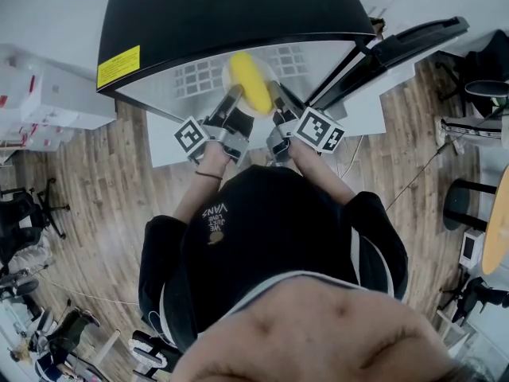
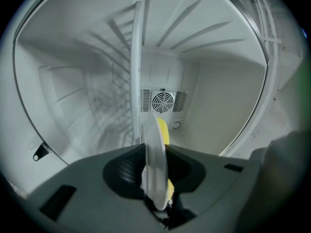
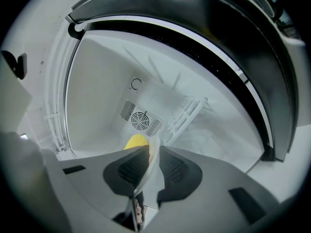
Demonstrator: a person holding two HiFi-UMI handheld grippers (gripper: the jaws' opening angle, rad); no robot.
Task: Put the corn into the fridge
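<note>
Left tool (image 1: pixel 233 100) and right tool (image 1: pixel 276 100) both pinch the rim of the plate (image 1: pixel 231 68) carrying the corn (image 1: pixel 250 82), held just inside the open fridge (image 1: pixel 238 14), so next up is probably setting it down level and letting go.

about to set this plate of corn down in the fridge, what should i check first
1. fridge door open: ok
2. left gripper jaws shut on plate rim: ok
3. right gripper jaws shut on the rim: ok
4. corn lying on plate: ok
5. fridge free ahead: ok, only its shelf shows
6. flat spot under plate: cannot tell
</note>
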